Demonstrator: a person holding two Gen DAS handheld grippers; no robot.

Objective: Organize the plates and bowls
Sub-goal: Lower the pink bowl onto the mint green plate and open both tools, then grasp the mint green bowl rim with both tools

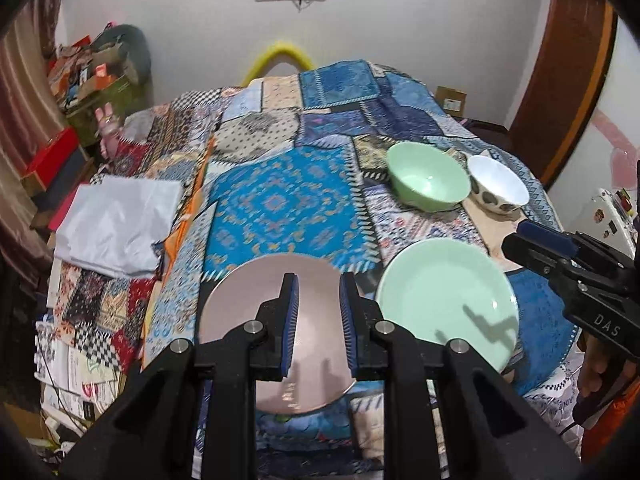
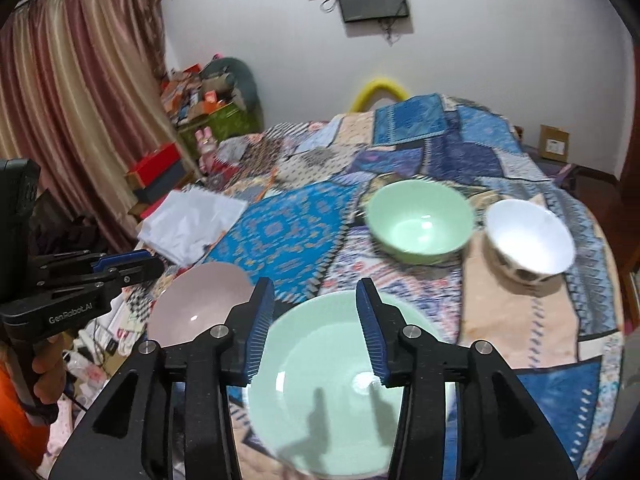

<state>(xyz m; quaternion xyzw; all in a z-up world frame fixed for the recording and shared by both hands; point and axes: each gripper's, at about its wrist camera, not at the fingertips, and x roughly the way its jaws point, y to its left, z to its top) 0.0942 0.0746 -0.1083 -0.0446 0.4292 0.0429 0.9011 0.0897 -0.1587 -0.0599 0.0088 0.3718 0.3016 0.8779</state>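
Tools hover empty over 2 plates at the bed's near edge: left tool (image 1: 319,322) nearly closed above the pink plate (image 1: 248,304), right tool (image 2: 316,330) parted above the green plate (image 2: 320,380); next, grip a rim to stack them.

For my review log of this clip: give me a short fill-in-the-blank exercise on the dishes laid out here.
1. The plate under the left tool is ____ in colour.
2. Beside the green bowl stands a bowl whose inside is ____.
3. The number of bowls on the patchwork cloth is ____.
4. The plate under the right tool is ____ in colour.

Missing words: pink; white; two; green
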